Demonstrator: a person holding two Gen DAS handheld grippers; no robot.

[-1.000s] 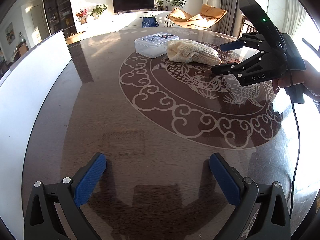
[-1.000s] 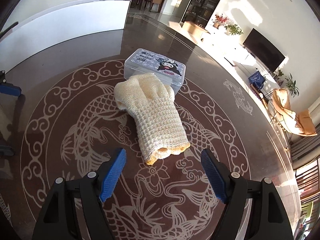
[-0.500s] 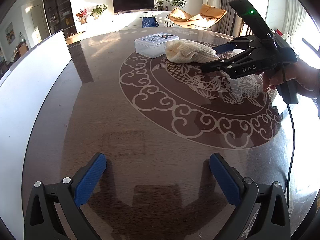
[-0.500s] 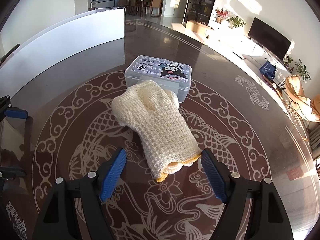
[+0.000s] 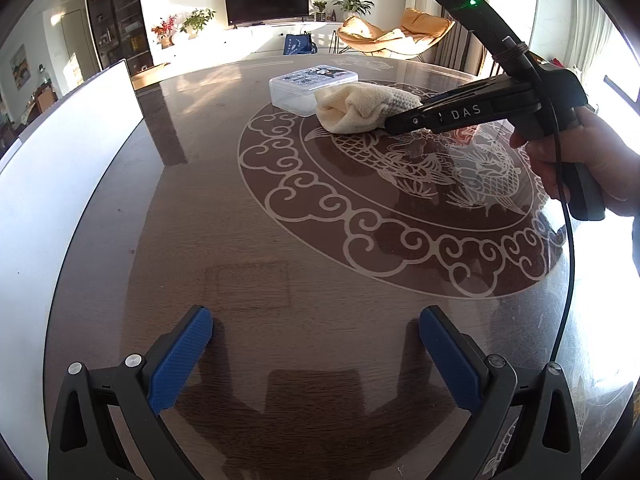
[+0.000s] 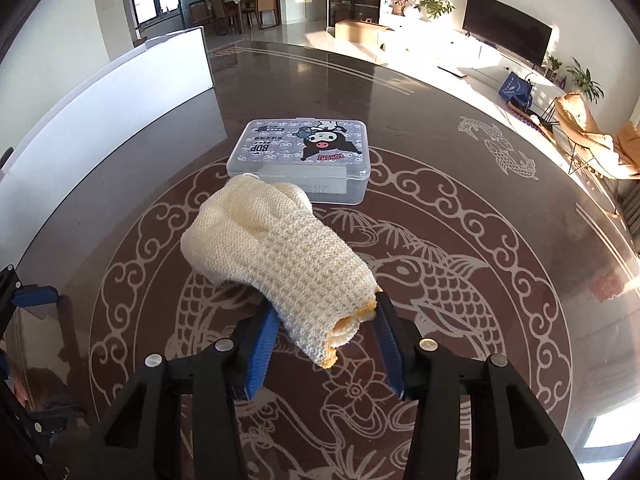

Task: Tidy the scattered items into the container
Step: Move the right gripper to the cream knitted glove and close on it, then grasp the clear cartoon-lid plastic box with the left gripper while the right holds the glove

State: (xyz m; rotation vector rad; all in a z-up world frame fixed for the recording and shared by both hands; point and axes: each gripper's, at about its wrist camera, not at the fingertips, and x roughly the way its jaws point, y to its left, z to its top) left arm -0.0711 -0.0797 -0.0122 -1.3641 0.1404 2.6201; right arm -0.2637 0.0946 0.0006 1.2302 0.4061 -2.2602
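And the right gripper (image 6: 324,344) has closed in! A second ago its blue pads stood wide on either side of the cream knitted glove (image 6: 276,264); now they pinch the yellow-trimmed cuff end between them. In the left wrist view the glove's bunched body hangs just clear of the dark round table with the pale fish-and-cloud inlay (image 5: 280,208), so the pick looks made. Just beyond it, towards the table's far edge, sits the clear plastic box with the cartoon-printed lid (image 6: 300,156), lid on. That's the snag: the box probably needs opening before the glove can go in. The left gripper (image 5: 316,360) waits near the table's near edge, jaws wide, holding nothing.
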